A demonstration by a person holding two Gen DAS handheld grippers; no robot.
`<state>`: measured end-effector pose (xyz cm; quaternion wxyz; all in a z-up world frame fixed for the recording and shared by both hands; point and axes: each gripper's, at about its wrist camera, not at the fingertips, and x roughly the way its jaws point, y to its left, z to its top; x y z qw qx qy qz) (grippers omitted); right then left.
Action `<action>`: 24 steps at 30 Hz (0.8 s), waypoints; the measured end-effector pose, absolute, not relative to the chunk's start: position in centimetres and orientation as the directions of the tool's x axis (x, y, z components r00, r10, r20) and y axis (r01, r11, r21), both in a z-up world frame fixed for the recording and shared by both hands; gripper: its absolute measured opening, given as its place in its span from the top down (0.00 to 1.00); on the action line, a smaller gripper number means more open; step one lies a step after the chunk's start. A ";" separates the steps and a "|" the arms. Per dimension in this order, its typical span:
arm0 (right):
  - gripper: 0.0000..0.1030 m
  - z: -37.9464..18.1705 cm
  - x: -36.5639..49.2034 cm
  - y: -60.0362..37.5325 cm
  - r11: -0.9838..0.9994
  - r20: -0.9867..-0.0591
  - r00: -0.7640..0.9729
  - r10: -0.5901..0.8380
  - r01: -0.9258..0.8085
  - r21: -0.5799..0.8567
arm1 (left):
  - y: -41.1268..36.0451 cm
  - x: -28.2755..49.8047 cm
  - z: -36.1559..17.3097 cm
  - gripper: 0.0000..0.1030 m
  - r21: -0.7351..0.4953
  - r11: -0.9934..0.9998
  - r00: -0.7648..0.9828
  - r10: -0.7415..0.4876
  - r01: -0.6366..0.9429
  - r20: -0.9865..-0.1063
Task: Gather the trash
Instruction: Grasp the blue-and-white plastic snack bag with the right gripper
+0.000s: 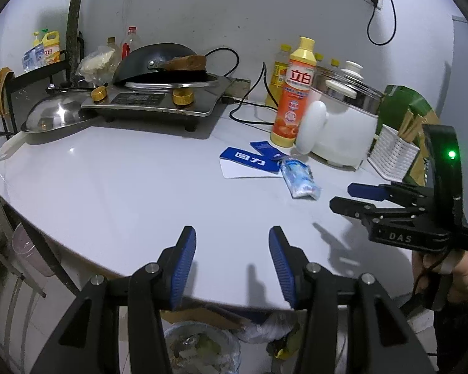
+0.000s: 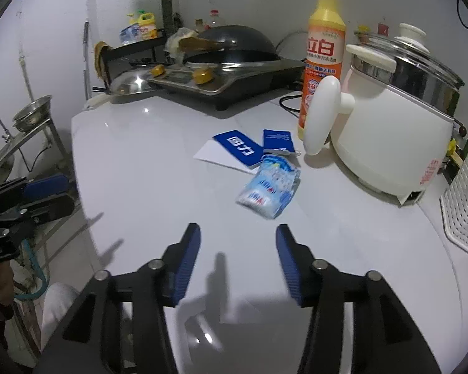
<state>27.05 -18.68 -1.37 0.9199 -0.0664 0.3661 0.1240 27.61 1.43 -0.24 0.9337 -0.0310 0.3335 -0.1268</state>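
A crumpled light-blue wrapper (image 2: 269, 188) lies on the white counter (image 2: 159, 168), also in the left wrist view (image 1: 299, 178). Behind it lie a blue-and-white card (image 2: 234, 149) and a smaller blue folded packet (image 2: 277, 141); both show in the left wrist view, card (image 1: 249, 161), packet (image 1: 265, 149). My right gripper (image 2: 237, 233) is open and empty, just short of the wrapper. My left gripper (image 1: 231, 237) is open and empty over the counter's front edge. A bin with a plastic liner and trash (image 1: 199, 347) stands below the counter edge.
An orange detergent bottle (image 2: 323, 59), a white electric pot (image 2: 390, 131) with a glass lid, and an induction cooker with a wok (image 2: 234, 62) stand at the back. A white basket (image 2: 465, 205) is at right. Cables lie behind the bottle.
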 end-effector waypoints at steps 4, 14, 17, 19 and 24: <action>0.51 -1.8 29.7 -18.5 0.962 -0.709 0.684 0.171 -0.272 -0.031 | 1.9 29.2 -0.6 0.53 -0.158 0.964 0.747 -0.265 0.214 -0.610; 0.39 -2.9 35.3 -18.8 0.978 -0.738 0.662 0.127 -0.209 -0.019 | 3.4 32.2 -1.9 0.53 -0.179 0.962 0.743 -0.272 0.205 -0.611; 0.39 -3.2 36.6 -18.9 0.979 -0.749 0.651 0.121 -0.202 -0.016 | 3.6 32.9 -2.1 0.53 -0.183 0.961 0.744 -0.275 0.205 -0.609; 0.39 -3.7 37.4 -18.9 0.980 -0.761 0.639 0.111 -0.197 -0.023 | 3.6 33.1 -2.1 0.53 -0.183 0.961 0.741 -0.277 0.208 -0.611; 0.54 -4.8 38.2 -19.0 0.981 -0.783 0.612 0.113 -0.193 -0.009 | 3.1 33.7 -2.1 0.53 -0.185 0.958 0.736 -0.287 0.219 -0.613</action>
